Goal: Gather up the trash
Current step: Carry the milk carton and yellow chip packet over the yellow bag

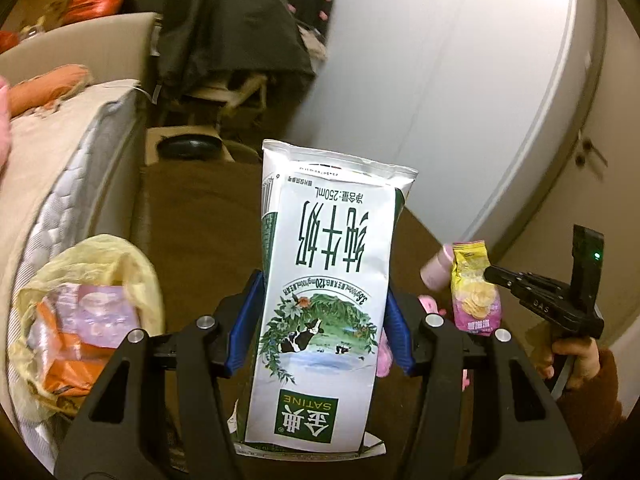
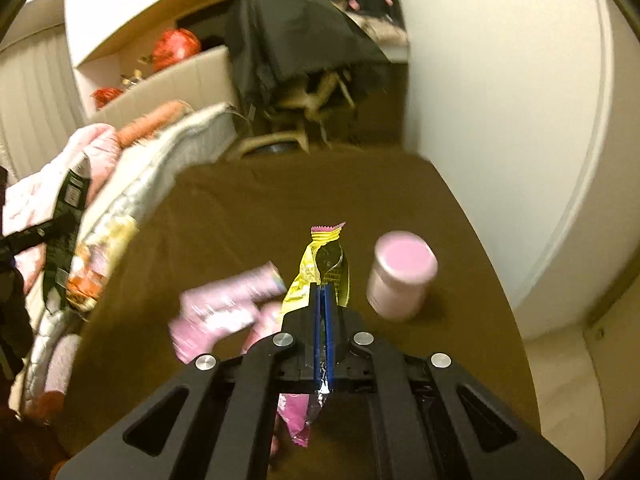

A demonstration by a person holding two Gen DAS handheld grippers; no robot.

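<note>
My left gripper (image 1: 324, 290) is shut on a white and green milk carton (image 1: 320, 248), its blue pads pressing on both sides; the carton stands upright above the brown table (image 1: 200, 220). To the left, a yellow plastic bag (image 1: 84, 312) holds orange and purple wrappers. My right gripper (image 2: 324, 290) is shut on a yellow and pink snack packet (image 2: 326, 254), lifted off the table (image 2: 280, 200). The left wrist view shows the same packet (image 1: 474, 294) hanging from the right gripper (image 1: 490, 274). The carton (image 2: 72, 200) appears at the far left of the right wrist view.
A pink jar (image 2: 400, 276) stands to the right of the packet, and blurred pink wrappers (image 2: 224, 304) lie to its left. A bed (image 1: 60, 152) with bedding runs along the table's left side. A white wall (image 1: 440, 80) is to the right, and a chair draped in dark cloth (image 2: 296, 40) stands behind.
</note>
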